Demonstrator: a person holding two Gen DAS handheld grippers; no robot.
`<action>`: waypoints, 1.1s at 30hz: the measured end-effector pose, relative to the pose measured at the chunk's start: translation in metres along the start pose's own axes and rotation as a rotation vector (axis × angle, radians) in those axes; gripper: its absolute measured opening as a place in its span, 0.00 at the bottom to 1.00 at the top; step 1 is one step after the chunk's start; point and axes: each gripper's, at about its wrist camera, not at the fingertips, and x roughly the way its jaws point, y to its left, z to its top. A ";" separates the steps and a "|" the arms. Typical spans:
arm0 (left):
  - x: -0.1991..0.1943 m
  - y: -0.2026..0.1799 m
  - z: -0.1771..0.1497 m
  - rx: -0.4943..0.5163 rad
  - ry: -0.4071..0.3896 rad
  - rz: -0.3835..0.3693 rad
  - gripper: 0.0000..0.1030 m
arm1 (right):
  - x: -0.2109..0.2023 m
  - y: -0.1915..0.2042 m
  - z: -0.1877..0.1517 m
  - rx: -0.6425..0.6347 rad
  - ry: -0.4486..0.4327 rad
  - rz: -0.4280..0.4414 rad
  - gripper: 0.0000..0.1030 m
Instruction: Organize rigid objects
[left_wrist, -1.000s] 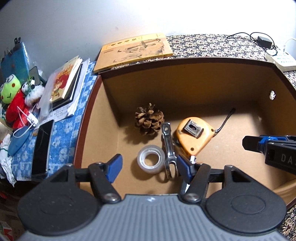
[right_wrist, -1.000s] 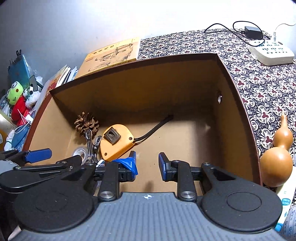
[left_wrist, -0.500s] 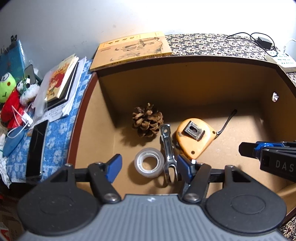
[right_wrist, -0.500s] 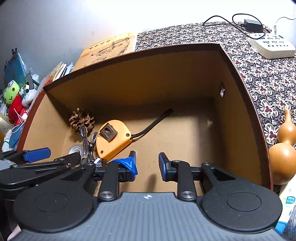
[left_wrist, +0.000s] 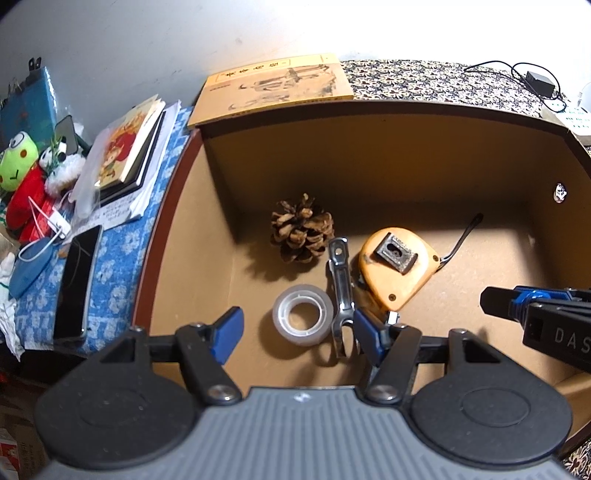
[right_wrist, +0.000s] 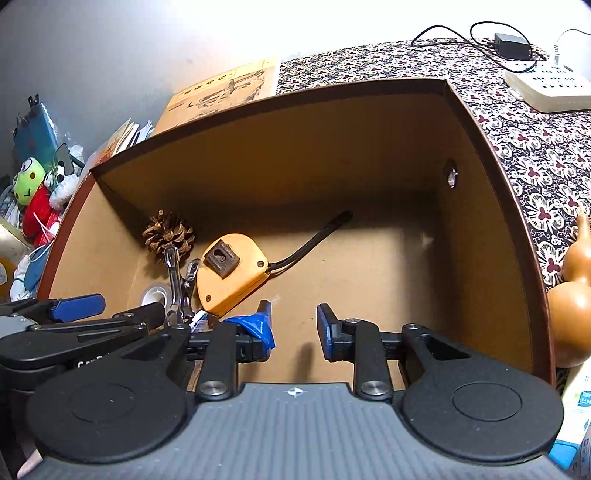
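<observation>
Fingers spread and empty, left hand-held gripper (left_wrist: 297, 330) and right hand-held gripper (right_wrist: 293, 326) point down into the box (right_wrist: 332, 155).

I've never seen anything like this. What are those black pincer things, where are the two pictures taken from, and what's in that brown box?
Each picture comes from a camera mounted on a hand-held gripper, looking along its two blue-tipped fingers. One shows the left gripper, the other the right gripper. A person carries them; there is no robot arm. Both have their jaws open and hold nothing. Inside the box lie a pine cone, a roll of clear tape, a metal clip and an orange tape measure. A gourd sits outside.
</observation>
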 end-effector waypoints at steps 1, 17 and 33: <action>0.000 0.000 0.000 -0.001 0.002 0.001 0.63 | 0.001 0.000 0.000 -0.002 0.003 0.003 0.08; 0.002 0.000 0.001 -0.003 0.016 0.011 0.63 | 0.004 0.001 0.000 -0.021 0.025 0.014 0.09; 0.001 0.001 0.001 -0.010 0.012 0.008 0.63 | 0.001 0.003 0.001 -0.034 0.013 0.005 0.09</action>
